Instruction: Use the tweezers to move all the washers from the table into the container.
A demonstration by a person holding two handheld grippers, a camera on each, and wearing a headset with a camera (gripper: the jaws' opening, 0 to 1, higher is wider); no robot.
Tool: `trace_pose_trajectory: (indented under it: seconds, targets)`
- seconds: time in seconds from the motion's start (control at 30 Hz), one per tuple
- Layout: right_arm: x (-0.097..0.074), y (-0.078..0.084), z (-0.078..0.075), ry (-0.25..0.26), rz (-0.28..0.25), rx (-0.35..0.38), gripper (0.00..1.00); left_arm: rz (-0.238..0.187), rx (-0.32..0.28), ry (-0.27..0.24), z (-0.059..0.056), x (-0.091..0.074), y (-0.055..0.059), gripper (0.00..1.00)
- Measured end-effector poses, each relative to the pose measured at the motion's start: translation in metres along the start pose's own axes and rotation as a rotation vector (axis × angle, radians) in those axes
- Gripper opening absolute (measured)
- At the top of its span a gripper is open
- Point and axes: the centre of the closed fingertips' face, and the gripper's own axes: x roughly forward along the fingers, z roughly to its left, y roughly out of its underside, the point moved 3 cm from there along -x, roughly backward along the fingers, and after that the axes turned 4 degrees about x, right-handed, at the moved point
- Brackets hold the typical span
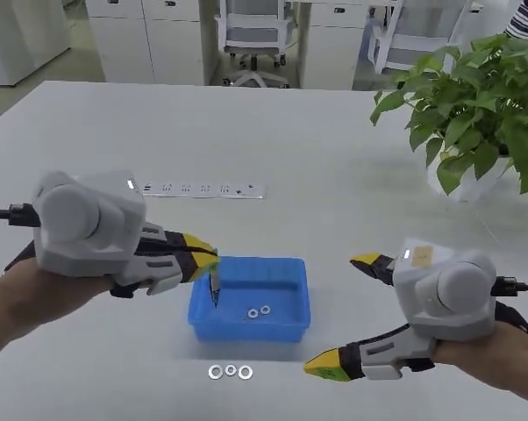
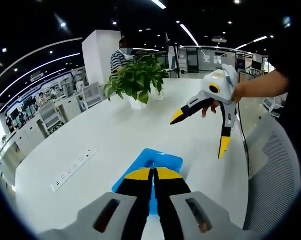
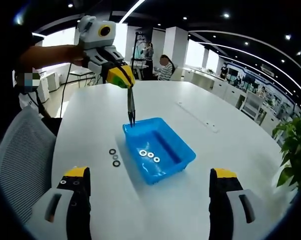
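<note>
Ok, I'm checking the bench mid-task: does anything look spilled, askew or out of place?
Nothing stands out. The blue container sits flat on the table with washers lying inside, three more washers lie in a tidy row beside it, and the tweezers hang tips-down from the shut left gripper. The right gripper is open and empty.

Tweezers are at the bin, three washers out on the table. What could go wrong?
The left gripper pinches the tweezers only at their top, so they may swivel when pressed down. The three washers on the table lie flat in a tight row; grabbing one may scatter the others. The tweezer tips hang by the container wall and could snag it.
</note>
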Motion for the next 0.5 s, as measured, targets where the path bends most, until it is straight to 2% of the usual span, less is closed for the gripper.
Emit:
trace_pose_trajectory:
  seconds: [0.5]
  targets:
    - [0.0,0.0,0.007,-0.01,0.0,-0.002,1.0,-0.004,0.001,0.014,-0.012,-0.006,-0.004,0.05]
